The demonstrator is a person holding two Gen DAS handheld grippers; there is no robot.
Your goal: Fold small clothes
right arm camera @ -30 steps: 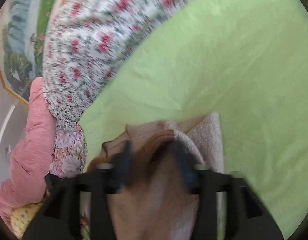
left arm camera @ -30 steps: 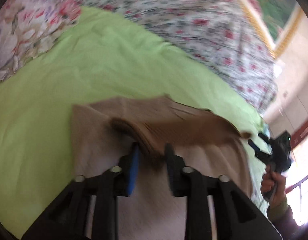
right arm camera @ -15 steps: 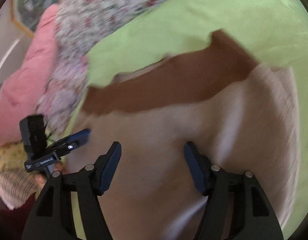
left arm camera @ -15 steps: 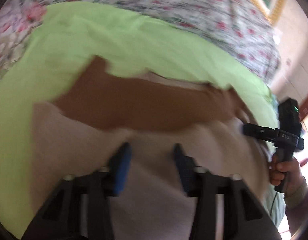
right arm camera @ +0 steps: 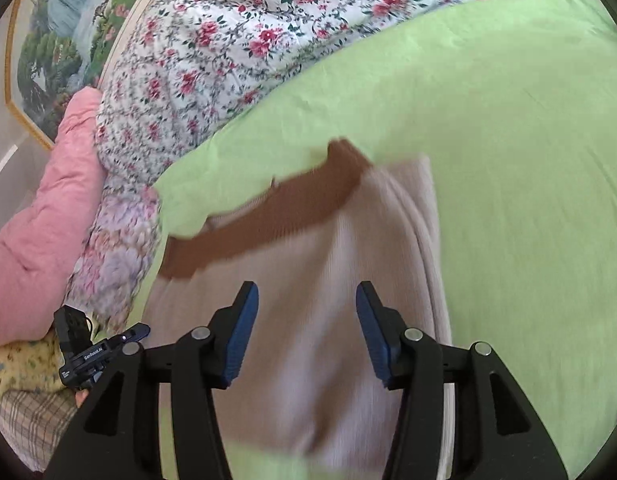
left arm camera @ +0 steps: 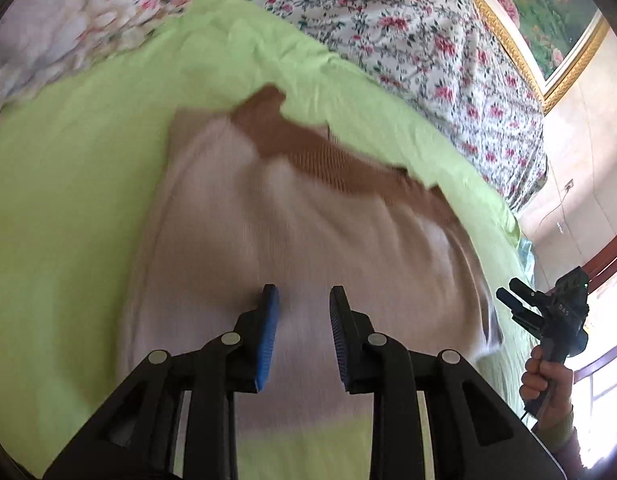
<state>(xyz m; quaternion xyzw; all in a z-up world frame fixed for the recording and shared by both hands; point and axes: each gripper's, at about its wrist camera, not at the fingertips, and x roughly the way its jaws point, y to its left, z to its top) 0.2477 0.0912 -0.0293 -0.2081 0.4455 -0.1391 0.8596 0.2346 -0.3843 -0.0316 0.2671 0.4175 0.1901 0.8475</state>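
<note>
A pale beige knitted garment [left arm camera: 308, 232] [right arm camera: 308, 248] lies spread on the green sheet, with its brown ribbed band [left arm camera: 328, 160] [right arm camera: 268, 216] along the far edge. My left gripper [left arm camera: 303, 292] hovers over the near part of the garment, jaws apart, no cloth between them. My right gripper [right arm camera: 307, 288] is over the same near part; its jaws are closing with nothing between them. Each gripper shows in the other's view: the right gripper [left arm camera: 508, 300] in a hand at the right edge, the left gripper [right arm camera: 136, 330] at lower left.
The green sheet [left arm camera: 88, 160] [right arm camera: 508, 160] covers the bed around the garment. A floral quilt [left arm camera: 388, 20] [right arm camera: 228, 40] is heaped behind it. A pink duvet [right arm camera: 36, 220] and a plaid cloth [right arm camera: 28, 412] lie at the left; a framed painting [left arm camera: 548, 8] hangs beyond.
A second ago both grippers had the brown-banded edge between their jaws. They let it go, and the garment now lies flat with the band at the far side. Both grippers have drawn back.
</note>
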